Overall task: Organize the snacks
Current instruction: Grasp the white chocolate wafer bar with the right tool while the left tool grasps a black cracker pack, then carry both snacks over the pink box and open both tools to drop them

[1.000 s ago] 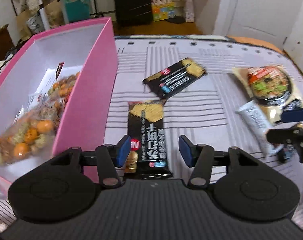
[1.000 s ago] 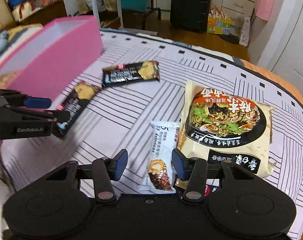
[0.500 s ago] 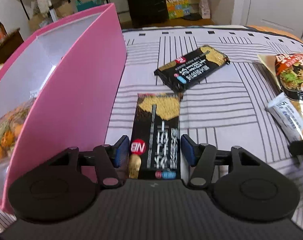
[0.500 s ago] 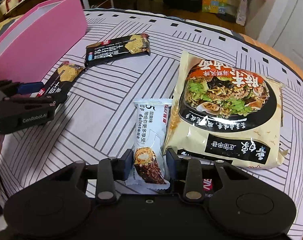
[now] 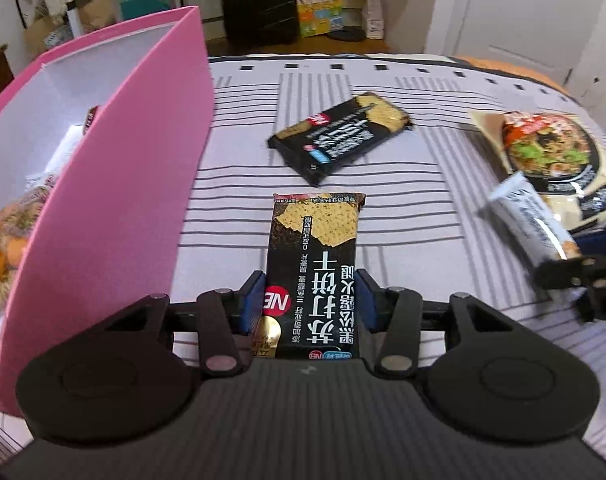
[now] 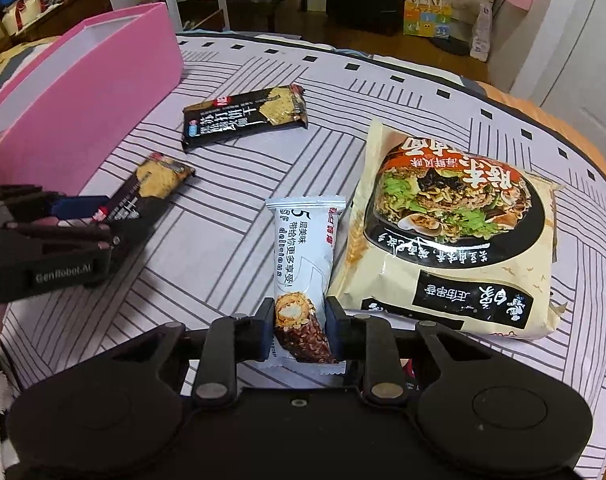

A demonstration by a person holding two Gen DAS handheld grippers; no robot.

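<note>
My left gripper [image 5: 309, 300] is shut on the near end of a black cracker pack [image 5: 315, 256] lying on the striped cloth; it also shows in the right wrist view [image 6: 151, 188]. My right gripper [image 6: 299, 320] is shut on the near end of a white wafer bar [image 6: 303, 248], seen also in the left wrist view [image 5: 531, 220]. A second black cracker pack [image 5: 339, 136] lies farther back. A large noodle packet [image 6: 451, 220] lies right of the bar. The pink box [image 5: 115, 184] stands at the left and holds a bag of mixed snacks [image 5: 3, 248].
The striped cloth [image 5: 423, 168] covers the table. Behind it stand a black suitcase [image 5: 257, 0], a colourful carton [image 5: 319, 16], a white door [image 5: 515, 8] and cluttered shelves. The left gripper [image 6: 43, 240] shows at the left of the right wrist view.
Both grippers moved forward over their packs and closed. The left one closed onto the black cracker pack, the right one onto the white wafer bar.
</note>
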